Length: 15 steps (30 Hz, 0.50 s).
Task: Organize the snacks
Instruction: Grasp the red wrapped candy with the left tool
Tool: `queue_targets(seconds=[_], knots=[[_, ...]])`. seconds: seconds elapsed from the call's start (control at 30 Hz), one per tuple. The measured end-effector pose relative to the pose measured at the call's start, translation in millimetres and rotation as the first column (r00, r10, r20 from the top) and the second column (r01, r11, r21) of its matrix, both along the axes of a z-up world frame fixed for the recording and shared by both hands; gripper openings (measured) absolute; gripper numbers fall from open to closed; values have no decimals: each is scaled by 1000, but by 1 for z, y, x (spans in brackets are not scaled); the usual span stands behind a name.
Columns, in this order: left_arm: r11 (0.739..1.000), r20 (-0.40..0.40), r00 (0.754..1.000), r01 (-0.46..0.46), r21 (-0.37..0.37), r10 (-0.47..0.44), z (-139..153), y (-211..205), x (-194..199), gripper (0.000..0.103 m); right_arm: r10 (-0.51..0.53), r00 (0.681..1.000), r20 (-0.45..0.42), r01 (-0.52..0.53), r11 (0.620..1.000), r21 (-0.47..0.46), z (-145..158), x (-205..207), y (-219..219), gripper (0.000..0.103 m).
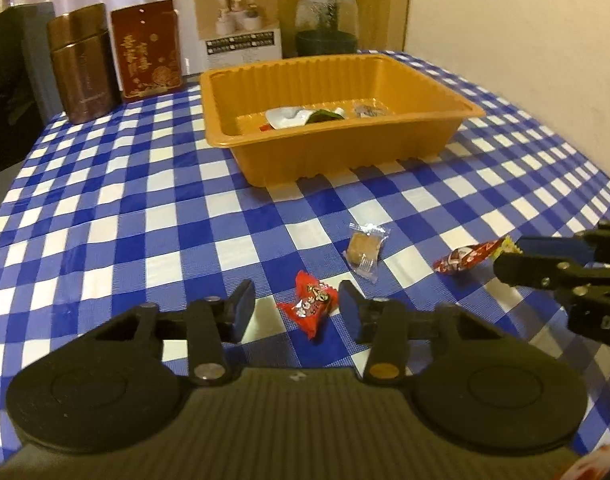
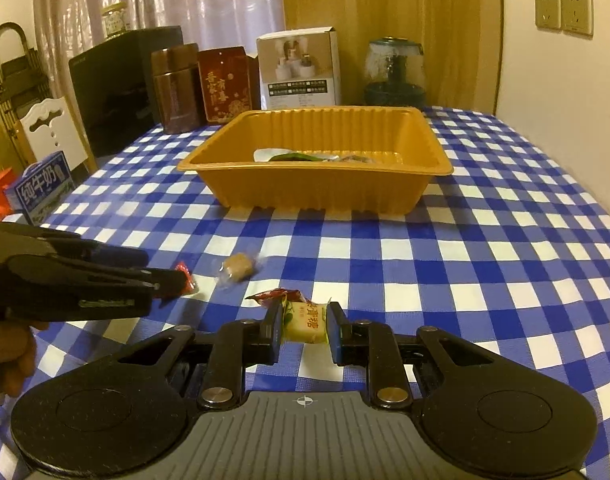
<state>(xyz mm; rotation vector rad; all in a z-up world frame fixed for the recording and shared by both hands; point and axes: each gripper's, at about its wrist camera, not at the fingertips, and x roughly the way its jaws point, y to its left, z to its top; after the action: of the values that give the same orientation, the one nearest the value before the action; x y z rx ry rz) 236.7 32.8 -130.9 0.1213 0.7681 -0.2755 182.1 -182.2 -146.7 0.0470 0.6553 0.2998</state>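
An orange plastic tray [image 1: 345, 146] [image 2: 317, 196] stands mid-table with a few wrapped snacks [image 1: 301, 115] inside. My left gripper [image 1: 295, 308] is open, its jaws on either side of a red wrapped candy [image 1: 311, 304] lying on the checked cloth. A clear-wrapped brown sweet [image 1: 364, 249] [image 2: 237, 267] lies just beyond. My right gripper [image 2: 305, 326] is shut on a yellow wrapped candy [image 2: 305, 324], low over the cloth. A second red wrapped snack [image 1: 467, 258] [image 2: 275, 295] lies right by it. Each gripper shows in the other's view, the right [image 1: 521, 258] and the left [image 2: 161, 276].
At the table's back stand a brown canister [image 1: 83, 66], a red tin [image 1: 149, 50], a white box [image 1: 239, 24] and a glass jar [image 1: 327, 20]. A blue milk carton [image 2: 41, 188] sits off the left edge. A wall is to the right.
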Motion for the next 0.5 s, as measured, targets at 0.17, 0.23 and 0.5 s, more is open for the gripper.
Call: queue_targets(seconds=[0.17, 0.23, 0.5], knots=[[1000, -27, 999, 21, 10, -21, -7, -4, 3, 27, -21, 1000, 9, 21, 1000, 18, 3, 0, -4, 23], [999, -23, 999, 28, 20, -28, -7, -6, 1, 21, -29, 1000, 7, 29, 999, 25, 3, 0, -6, 23], [1000, -14, 1000, 14, 1, -14, 2, -5, -6, 19, -58, 998, 29, 57, 998, 32, 9, -1, -10, 23]])
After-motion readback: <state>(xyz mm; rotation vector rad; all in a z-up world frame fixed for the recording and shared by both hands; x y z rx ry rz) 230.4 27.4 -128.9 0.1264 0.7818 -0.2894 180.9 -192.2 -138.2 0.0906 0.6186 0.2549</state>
